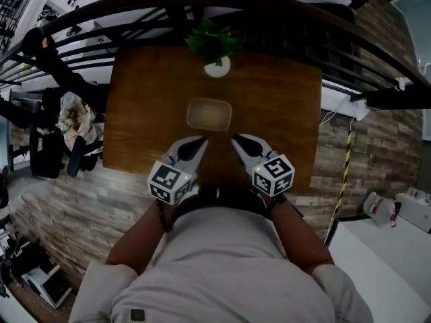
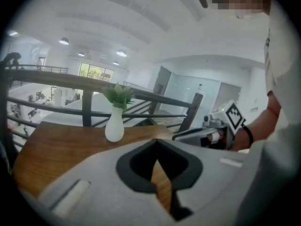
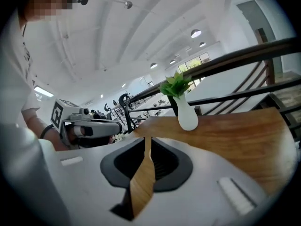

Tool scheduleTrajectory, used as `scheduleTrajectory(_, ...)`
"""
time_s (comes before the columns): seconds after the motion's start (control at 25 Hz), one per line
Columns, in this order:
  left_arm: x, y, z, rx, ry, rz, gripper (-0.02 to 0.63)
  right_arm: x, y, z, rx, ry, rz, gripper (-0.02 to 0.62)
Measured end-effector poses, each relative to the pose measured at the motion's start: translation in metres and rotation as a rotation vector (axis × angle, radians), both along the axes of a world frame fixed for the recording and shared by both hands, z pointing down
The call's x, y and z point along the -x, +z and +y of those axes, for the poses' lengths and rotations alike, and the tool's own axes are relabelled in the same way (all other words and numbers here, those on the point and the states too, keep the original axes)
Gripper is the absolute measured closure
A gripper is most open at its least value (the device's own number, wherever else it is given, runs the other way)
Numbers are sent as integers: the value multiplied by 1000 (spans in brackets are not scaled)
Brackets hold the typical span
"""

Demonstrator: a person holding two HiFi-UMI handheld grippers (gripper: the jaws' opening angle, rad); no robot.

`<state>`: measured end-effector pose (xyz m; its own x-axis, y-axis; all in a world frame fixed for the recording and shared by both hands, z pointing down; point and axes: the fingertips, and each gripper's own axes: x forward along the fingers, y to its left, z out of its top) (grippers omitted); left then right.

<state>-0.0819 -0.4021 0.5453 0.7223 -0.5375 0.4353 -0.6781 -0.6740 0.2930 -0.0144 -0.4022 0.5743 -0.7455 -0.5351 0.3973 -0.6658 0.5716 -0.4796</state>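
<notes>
I stand at the near edge of a wooden table (image 1: 145, 106). My left gripper (image 1: 201, 140) and right gripper (image 1: 236, 138) hover side by side just short of a shallow tan rectangular dish (image 1: 209, 114) at the table's middle, touching nothing. Both look shut, with nothing between the jaws. In the left gripper view the left gripper (image 2: 156, 143) shows only a thin sliver of wood between its jaws. The right gripper (image 3: 147, 140) looks the same in its own view. A white vase with green leaves (image 1: 217, 64) (image 2: 114, 124) (image 3: 187, 117) stands at the far edge.
A dark metal railing (image 1: 202, 5) curves round the table's far side, with a lower floor beyond. Bags and clothing (image 1: 67, 123) hang at the left. At the right are a brick wall (image 1: 377, 147) and a white counter (image 1: 397, 247).
</notes>
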Motion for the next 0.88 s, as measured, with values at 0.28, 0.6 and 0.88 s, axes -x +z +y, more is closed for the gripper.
scheduleTrajectory(0.28,-8,42,-13,55,-34,-19,603,-5,59,-9,120,-53,0,525)
scheduleTrajectory(0.6,-14,95,-25,123,-55,-39,603,-4,116,-22,210,-77,9,514)
scheduleTrajectory(0.88,-18,120,-35,147,-59,-54,603,-3,153,-22,292,-82,-12,502)
